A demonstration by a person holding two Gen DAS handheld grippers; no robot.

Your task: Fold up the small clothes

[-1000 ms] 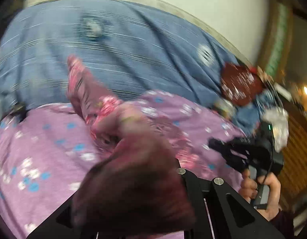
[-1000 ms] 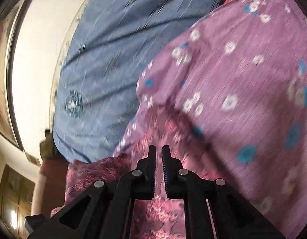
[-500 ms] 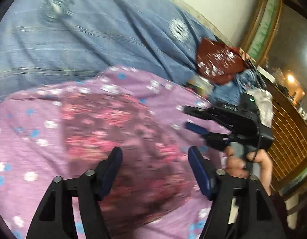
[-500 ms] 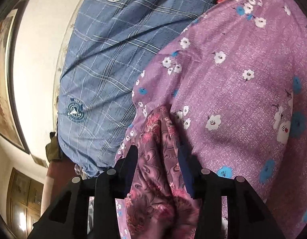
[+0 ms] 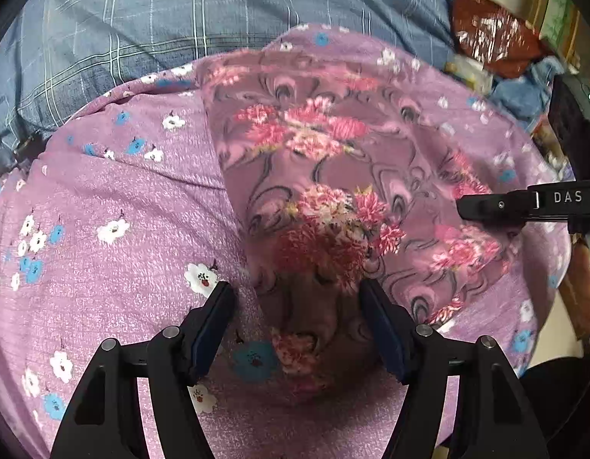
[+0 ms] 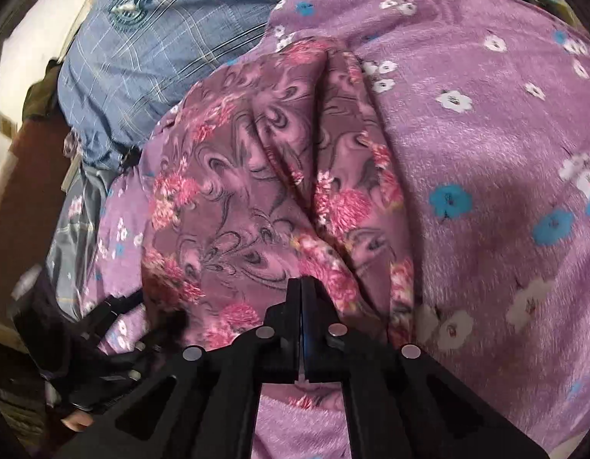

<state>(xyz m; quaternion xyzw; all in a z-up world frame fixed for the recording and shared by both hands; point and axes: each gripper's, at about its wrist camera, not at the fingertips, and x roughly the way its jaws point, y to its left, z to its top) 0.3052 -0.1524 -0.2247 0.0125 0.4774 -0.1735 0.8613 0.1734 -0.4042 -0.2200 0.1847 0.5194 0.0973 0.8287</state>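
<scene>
A small mauve garment with pink flowers [image 5: 325,176] lies spread on a purple flowered blanket [image 5: 115,199]. It also shows in the right wrist view [image 6: 256,176], with a lengthwise crease up its middle. My left gripper [image 5: 296,298] is open, its fingers on either side of the garment's near edge. My right gripper [image 6: 301,287] is shut, its tips at the garment's near edge; I cannot tell whether cloth is pinched. It shows from the side in the left wrist view [image 5: 463,206], over the garment's right part.
A blue checked cover [image 5: 180,11] lies beyond the purple blanket, also in the right wrist view [image 6: 172,38]. A dark red patterned item [image 5: 493,34] and blue cloth [image 5: 524,91] sit at the far right. The other hand-held gripper [image 6: 103,329] shows at the lower left.
The left gripper let go of the garment and opened, and the garment now lies spread flat. The right gripper opened half a second ago and has shut again at the garment's edge.
</scene>
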